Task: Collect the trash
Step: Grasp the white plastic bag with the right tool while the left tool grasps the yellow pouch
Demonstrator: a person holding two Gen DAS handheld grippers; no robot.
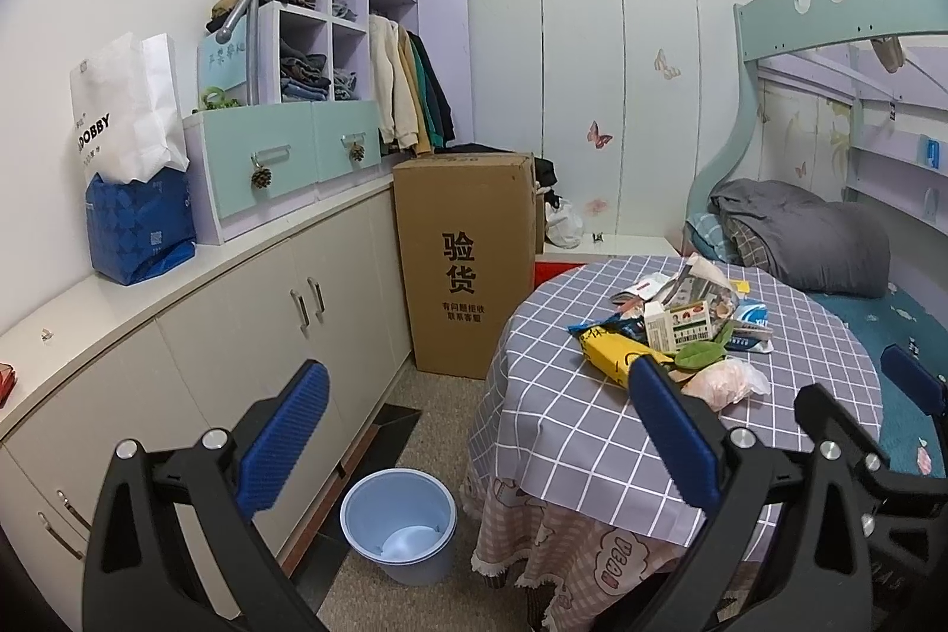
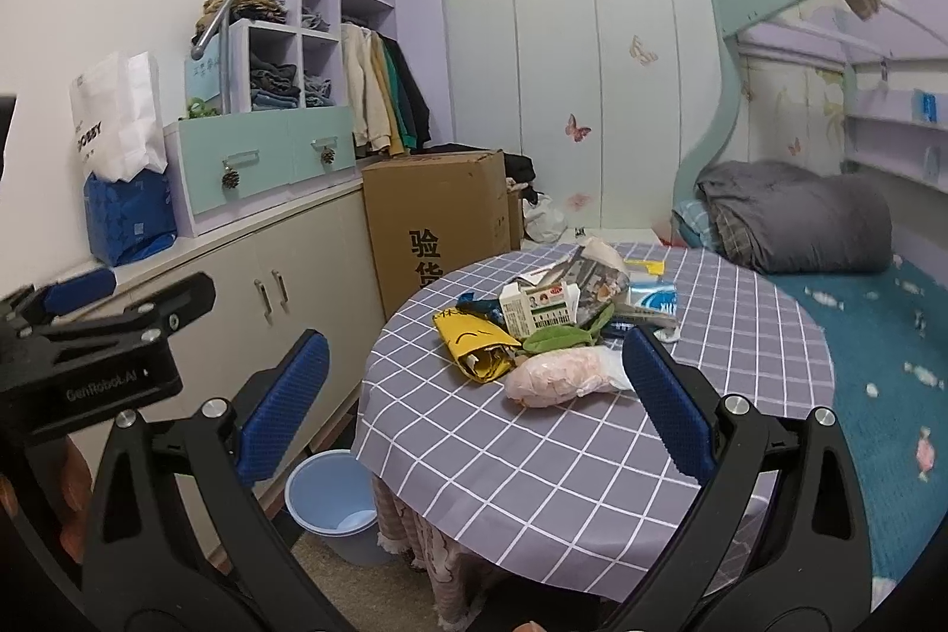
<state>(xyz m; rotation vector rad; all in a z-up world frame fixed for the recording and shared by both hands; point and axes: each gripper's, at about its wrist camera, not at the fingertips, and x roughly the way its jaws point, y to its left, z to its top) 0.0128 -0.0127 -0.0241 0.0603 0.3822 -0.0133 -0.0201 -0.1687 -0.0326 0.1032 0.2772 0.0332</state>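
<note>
So this looks like pretty much the starting line, as far as I can tell. The left gripper (image 1: 474, 430) and the right gripper (image 2: 468, 407) both have their jaws spread wide with nothing between them, hovering short of the round counter (image 2: 533, 454) with the grid cloth. All the trash is in one heap on the counter, ahead of both sets of jaws: a pink bag (image 2: 557, 374) sits nearest, just in front of the right jaws, with a yellow wrapper (image 2: 474, 345) touching it on the left, a green scrap (image 2: 563, 336) behind it, then a white carton (image 2: 536, 312) and a crumpled paper wad (image 2: 598, 270) farther back, plus a blue-white packet (image 2: 652, 303) off to the right of the pile. From the left wrist view the same heap is ahead and to the right of the jaws, with the pink bag (image 1: 726, 383) right by the right-hand finger. The bin (image 1: 398, 531) is on the floor, below and between the left jaws, tucked beside the counter's edge. I can see something pale at its bottom, maybe a liner or one piece of rubbish, can't tell which. So my read: little or nothing collected yet, the whole pile left to go. Pink bag seems the obvious first grab since it's closest.
</note>
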